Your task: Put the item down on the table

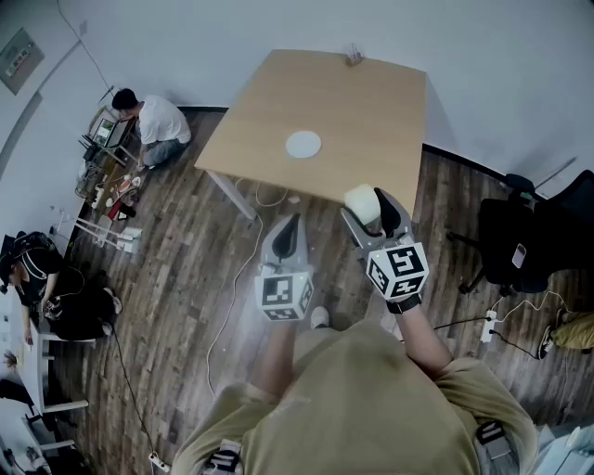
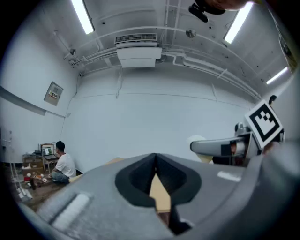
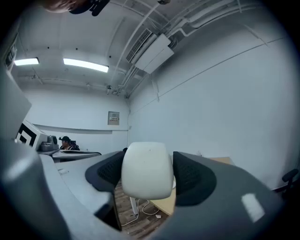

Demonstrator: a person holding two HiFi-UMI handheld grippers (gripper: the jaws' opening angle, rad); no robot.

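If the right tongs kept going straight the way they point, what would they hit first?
Likely the white wall; the right tongs, holding a white item, seem aimed above the table, though depth is unclear.

White walls, dark plank floor, black office chair, ceiling striplights.

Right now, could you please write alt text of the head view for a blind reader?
From above, the right gripper clamps a rounded white item by the near edge of a wooden table bearing a white disc. The left gripper, shut and empty, hangs beside it over the wood floor.
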